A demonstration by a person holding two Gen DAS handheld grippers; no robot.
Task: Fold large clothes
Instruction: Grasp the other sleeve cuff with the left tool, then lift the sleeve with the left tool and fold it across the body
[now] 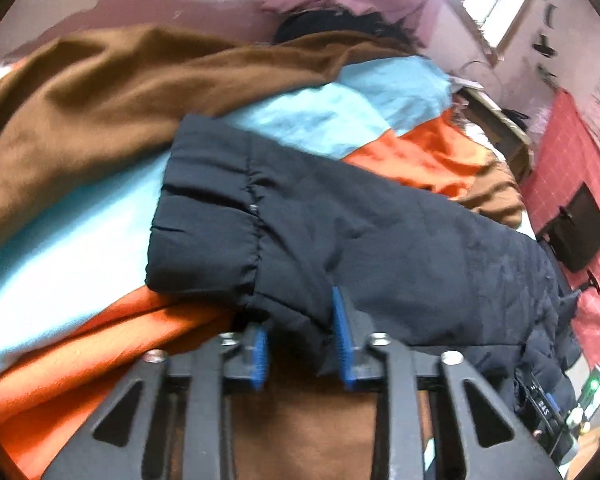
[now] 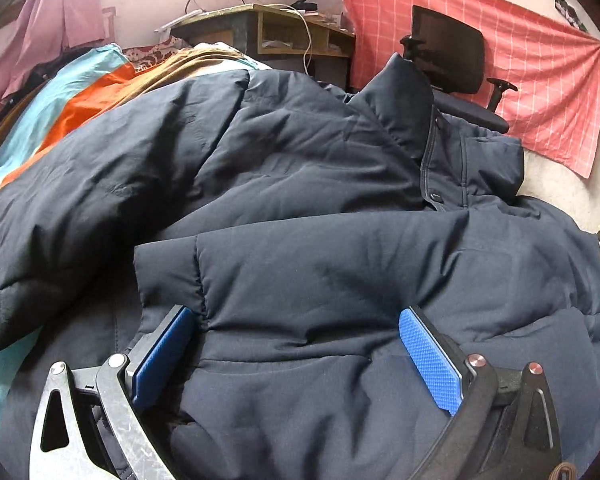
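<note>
A dark navy puffer jacket (image 2: 300, 184) lies spread on a bed. In the left wrist view its sleeve (image 1: 340, 220) with an elastic cuff (image 1: 204, 216) stretches across the bedding. My left gripper (image 1: 302, 344) is shut on the sleeve's lower edge, with fabric pinched between the blue pads (image 1: 342, 340). In the right wrist view the other sleeve (image 2: 340, 276) lies folded across the jacket body. My right gripper (image 2: 296, 360) is open, its blue pads (image 2: 430, 360) wide apart on either side of that sleeve. The collar (image 2: 404, 108) stands up at the far side.
The bed is covered with an orange and light-blue sheet (image 1: 312, 116) and a brown blanket (image 1: 112, 92). A black office chair (image 2: 452, 64), a wooden desk (image 2: 284, 28) and a red checked cloth (image 2: 540, 72) on the wall stand beyond the bed.
</note>
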